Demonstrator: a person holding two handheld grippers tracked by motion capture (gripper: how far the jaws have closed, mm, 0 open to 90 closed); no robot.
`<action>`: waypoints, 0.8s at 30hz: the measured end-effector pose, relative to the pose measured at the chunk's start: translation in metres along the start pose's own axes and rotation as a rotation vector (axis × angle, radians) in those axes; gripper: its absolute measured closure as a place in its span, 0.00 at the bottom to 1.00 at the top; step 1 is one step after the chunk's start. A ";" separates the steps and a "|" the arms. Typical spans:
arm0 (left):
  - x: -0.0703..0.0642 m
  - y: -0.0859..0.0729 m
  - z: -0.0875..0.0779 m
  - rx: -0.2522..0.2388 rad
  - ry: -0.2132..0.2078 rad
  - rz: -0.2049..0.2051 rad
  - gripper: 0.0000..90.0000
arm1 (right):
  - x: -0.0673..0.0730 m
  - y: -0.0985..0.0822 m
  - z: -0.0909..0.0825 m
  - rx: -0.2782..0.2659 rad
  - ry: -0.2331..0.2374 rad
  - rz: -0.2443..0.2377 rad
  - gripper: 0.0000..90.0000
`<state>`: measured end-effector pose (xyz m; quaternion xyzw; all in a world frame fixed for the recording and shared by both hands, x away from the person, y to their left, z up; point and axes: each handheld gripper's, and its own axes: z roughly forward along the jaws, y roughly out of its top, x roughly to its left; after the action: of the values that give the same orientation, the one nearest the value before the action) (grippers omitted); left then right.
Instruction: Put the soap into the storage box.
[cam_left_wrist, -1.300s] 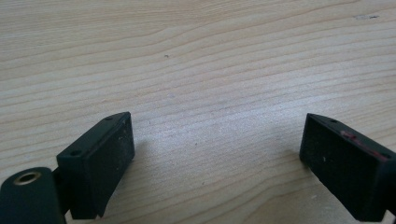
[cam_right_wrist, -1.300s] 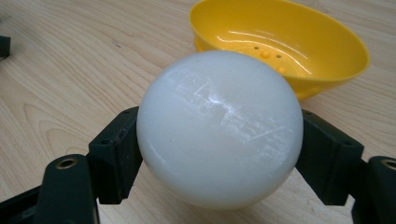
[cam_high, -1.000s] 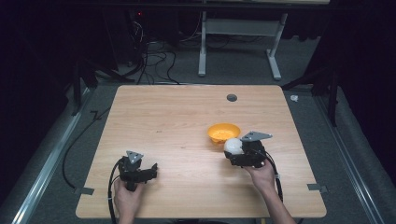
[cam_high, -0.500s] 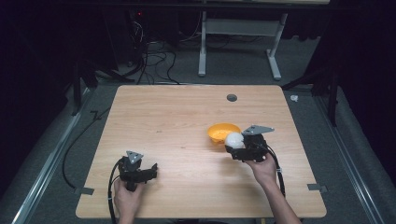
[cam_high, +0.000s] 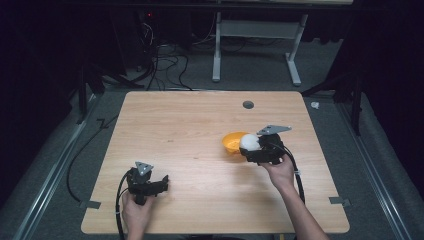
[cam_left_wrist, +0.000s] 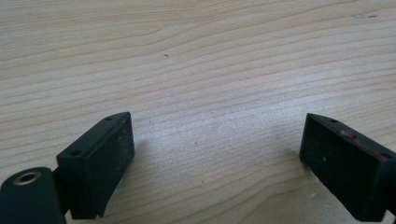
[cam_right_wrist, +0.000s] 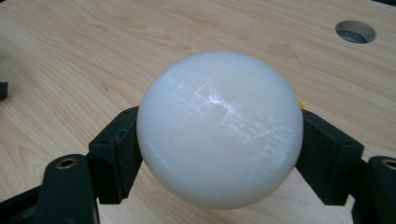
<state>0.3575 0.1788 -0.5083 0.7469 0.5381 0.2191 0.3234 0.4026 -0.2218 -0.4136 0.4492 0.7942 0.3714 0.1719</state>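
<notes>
Over the last second the right gripper (cam_high: 251, 148), pinching the white ball (cam_high: 249, 142), had carried it toward ten o'clock, over the orange bowl (cam_high: 231, 141); release looked near. The left gripper (cam_high: 161, 186) stayed spread and idle at the table's (cam_high: 190, 120) seven o'clock.

place: lab | evidence: bare wooden table (cam_high: 180, 125), tangled cables (cam_high: 160, 55) on grey floor, dark surroundings
</notes>
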 end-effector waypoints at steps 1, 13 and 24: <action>0.000 0.000 0.000 0.000 0.000 0.000 0.12 | 0.000 0.000 0.000 0.000 0.000 0.000 0.27; 0.000 0.000 0.000 0.000 -0.001 0.000 0.12 | -0.004 0.016 0.015 0.012 0.001 -0.003 0.27; 0.000 0.000 0.000 0.000 0.000 0.000 0.12 | -0.012 0.015 0.037 0.046 -0.014 0.022 0.27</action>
<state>0.3574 0.1789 -0.5083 0.7471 0.5378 0.2190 0.3234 0.4399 -0.2113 -0.4279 0.4642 0.7964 0.3518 0.1628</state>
